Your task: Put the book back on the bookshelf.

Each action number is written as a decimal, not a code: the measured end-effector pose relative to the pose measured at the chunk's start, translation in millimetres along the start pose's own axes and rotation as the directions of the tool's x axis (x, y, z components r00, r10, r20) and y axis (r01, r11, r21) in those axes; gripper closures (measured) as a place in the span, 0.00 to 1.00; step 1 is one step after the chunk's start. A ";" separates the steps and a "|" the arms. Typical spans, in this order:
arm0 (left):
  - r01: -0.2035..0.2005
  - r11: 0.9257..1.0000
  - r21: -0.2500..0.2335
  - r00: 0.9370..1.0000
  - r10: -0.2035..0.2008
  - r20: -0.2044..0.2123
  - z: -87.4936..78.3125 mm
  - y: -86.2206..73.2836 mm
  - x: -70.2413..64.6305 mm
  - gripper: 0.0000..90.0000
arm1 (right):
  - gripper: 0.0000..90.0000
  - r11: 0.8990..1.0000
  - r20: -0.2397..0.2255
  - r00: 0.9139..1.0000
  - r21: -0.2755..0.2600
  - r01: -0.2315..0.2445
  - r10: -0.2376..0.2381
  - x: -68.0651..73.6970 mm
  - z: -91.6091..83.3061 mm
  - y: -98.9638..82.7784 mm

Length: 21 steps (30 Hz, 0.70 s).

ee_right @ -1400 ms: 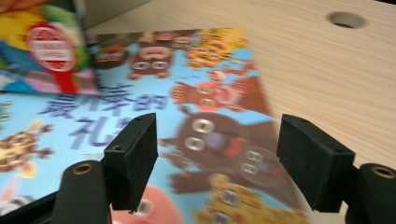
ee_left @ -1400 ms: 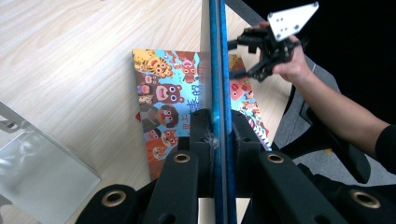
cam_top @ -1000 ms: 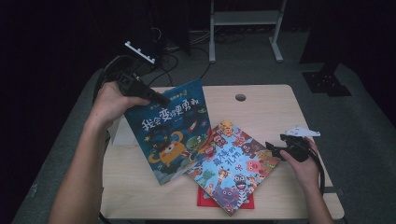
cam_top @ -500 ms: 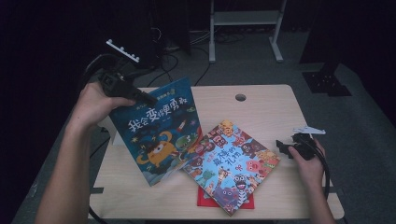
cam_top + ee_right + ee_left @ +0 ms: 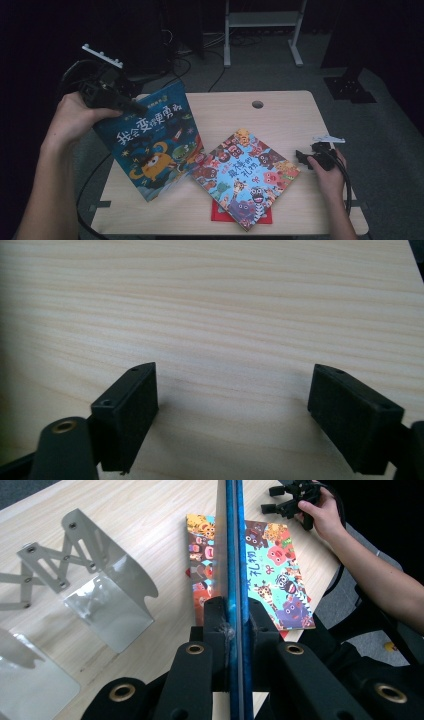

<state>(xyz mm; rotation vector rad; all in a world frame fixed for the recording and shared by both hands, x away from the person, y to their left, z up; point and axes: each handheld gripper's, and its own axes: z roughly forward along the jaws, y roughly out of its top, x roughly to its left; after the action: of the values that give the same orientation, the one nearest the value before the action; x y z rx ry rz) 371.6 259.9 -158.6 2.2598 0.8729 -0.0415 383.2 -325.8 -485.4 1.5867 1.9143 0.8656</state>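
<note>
1. Two picture books are in play on the pale wooden table (image 5: 280, 107); a third, red item (image 5: 220, 214) lies under the multicoloured one, showing at its 6 o'clock edge.
2. Left gripper (image 5: 131, 105): jaws clamped on the top edge of the blue hardcover picture book with an orange monster (image 5: 150, 142), seen edge-on between the jaws in the left gripper view (image 5: 234, 555). This book is tilted up, its lower edge near the table at 9 o'clock.
3. Multicoloured picture book covered in cartoon monsters (image 5: 245, 175): flat on the table, centre, just beside the blue book.
4. Right gripper (image 5: 303, 156): at 3 o'clock, jaws apart and just been opening, nothing between them; bare wood below (image 5: 230, 405).
5. Folding metal bookend (image 5: 107, 585): stands on the table, left gripper view, at 9 o'clock.
</note>
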 end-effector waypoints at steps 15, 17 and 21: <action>0.052 0.998 -0.048 0.997 -0.054 -0.057 -43.1 -38.7 14.0 0.92 | 0.13 1.000 0.003 1.000 0.012 -0.004 0.004 -0.3 1.4 0.5; 0.064 0.997 -0.047 0.996 -0.067 -0.063 -47.3 -43.9 17.3 0.92 | 0.13 1.000 0.004 1.000 0.012 -0.004 0.004 -0.3 1.4 0.5; 0.088 0.995 -0.057 0.992 -0.092 -0.084 -54.8 -54.0 22.5 0.92 | 0.13 1.000 0.004 1.000 0.012 -0.005 0.005 -0.3 1.4 0.5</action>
<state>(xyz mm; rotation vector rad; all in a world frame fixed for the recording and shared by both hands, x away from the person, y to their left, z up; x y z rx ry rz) 345.1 335.5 -155.9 2.1851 1.0096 0.0386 384.7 -325.8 -486.0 1.5995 1.9175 0.8538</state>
